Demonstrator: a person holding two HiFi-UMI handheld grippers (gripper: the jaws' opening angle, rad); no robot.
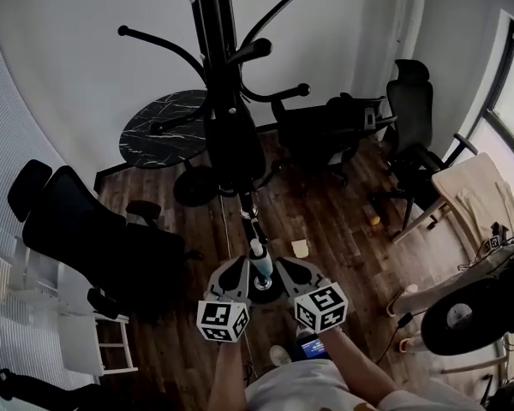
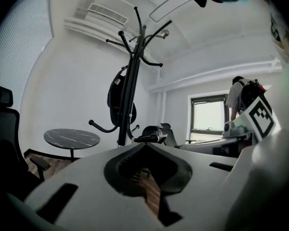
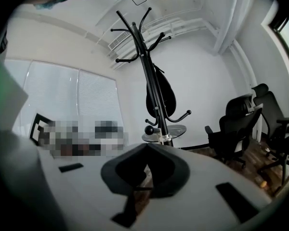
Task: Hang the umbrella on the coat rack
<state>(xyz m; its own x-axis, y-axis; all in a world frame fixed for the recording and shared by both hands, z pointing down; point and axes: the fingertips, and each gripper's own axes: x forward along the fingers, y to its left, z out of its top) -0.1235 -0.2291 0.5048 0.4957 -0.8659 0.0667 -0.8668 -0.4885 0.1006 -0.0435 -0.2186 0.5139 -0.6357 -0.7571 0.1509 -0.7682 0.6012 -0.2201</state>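
Ahead of the left gripper (image 1: 238, 269) and right gripper (image 1: 287, 269) — both closed on nothing — the umbrella (image 1: 236, 144) hangs on the rack (image 1: 216, 32), above them

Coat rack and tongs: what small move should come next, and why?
Probably just draw both tongs back. The dark umbrella already hangs on the coat rack, and the left tongs and right tongs look shut and empty.

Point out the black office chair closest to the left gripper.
The large chair at the head view's left, beside the left gripper; the other chairs stand farther off, past the coat rack.
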